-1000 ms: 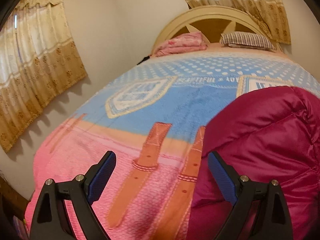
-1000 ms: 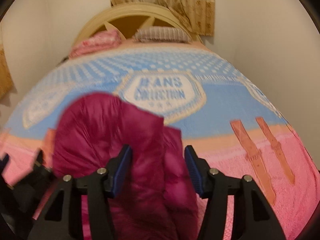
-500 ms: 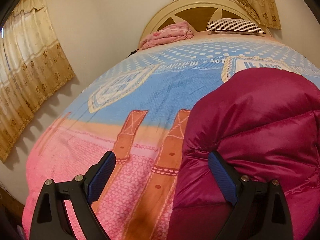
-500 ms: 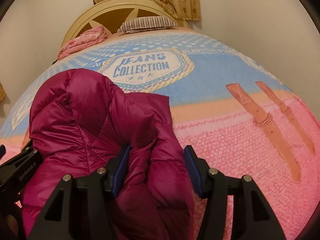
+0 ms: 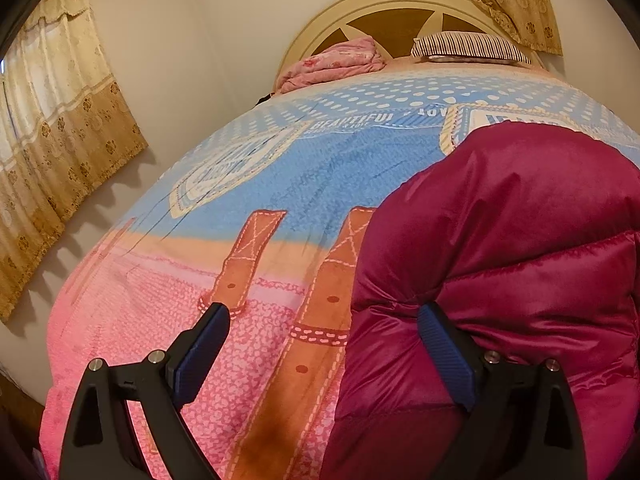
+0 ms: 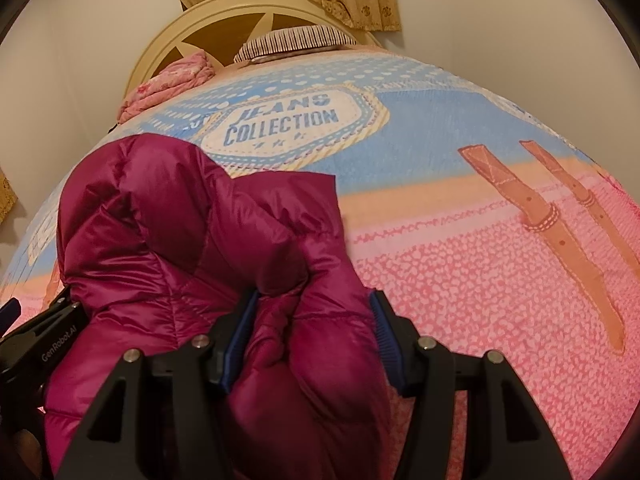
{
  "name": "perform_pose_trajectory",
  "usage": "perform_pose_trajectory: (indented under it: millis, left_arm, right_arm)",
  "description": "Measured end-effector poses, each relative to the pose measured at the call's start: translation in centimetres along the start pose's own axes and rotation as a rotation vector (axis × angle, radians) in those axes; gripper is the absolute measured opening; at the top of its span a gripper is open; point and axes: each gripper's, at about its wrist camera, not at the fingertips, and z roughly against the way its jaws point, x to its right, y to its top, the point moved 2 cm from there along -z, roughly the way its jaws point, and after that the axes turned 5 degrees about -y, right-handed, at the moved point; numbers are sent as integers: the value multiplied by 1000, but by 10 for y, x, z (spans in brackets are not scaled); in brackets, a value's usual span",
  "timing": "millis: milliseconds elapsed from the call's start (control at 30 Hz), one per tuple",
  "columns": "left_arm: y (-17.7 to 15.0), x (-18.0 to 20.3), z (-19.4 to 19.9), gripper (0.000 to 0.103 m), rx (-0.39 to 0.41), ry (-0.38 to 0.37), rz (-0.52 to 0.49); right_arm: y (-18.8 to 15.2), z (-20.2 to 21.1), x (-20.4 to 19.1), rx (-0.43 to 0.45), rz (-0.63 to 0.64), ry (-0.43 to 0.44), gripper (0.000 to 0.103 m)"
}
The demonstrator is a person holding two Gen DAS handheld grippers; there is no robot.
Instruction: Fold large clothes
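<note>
The magenta puffer jacket [image 6: 168, 240] sat bunched up near the foot edge of the bed [image 6: 460, 280], closer to its left side than its right, lying on the pink band of the printed blanket [image 5: 168, 304]. A thick roll of the jacket's padding filled the right gripper [image 6: 312, 308], and its fingers [image 6: 382, 328] were pressed against that roll on both sides, holding it. The left gripper [image 5: 324, 344] stood wide; its right-hand finger [image 5: 444, 352] was touching the jacket's flank, its left-hand finger [image 5: 204, 348] hung over bare blanket, and nothing was pinched between them.

The step in hand looked like gathering the two near corners for a fold toward the headboard [image 5: 384, 12]. To do it well, the left gripper wanted to shift inward until a real thickness of quilted fabric sat between its fingers, ideally a seam or hem and not the slippery shell. Which part of the garment the right gripper held, hem or sleeve, could not be told from this crumpled view. Both holds should sit level along the same edge, or the fold would come out skewed. Down filling springs back, so a slow lift and a firm press afterwards seemed wise.

Farther off, a striped pillow [image 6: 296, 40] and a pink folded quilt [image 5: 332, 64] lay by the headboard, well apart from the jacket, with curtains [image 5: 60, 152] on the wall.
</note>
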Motion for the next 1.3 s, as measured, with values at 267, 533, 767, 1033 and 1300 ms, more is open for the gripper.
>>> perform_pose_trajectory:
  millis: [267, 533, 767, 1033, 1300]
  left_arm:
    - [-1, 0, -2, 96, -5, -7, 4]
    - [-3, -1, -3, 96, -3, -6, 3]
    - [-3, -1, -4, 96, -8, -15, 5]
    - [-3, -3, -4, 96, -12, -18, -4]
    - [33, -32, 26, 96, 23, -88, 40]
  right_arm:
    - [-1, -6, -1, -35, 1, 5, 61]
    - [-2, -9, 0, -43, 7, 5, 62]
    - [-1, -13, 0, -52, 14, 4, 64]
    - [-2, -12, 0, -54, 17, 3, 64]
    - [29, 45, 6, 64, 0, 12, 67]
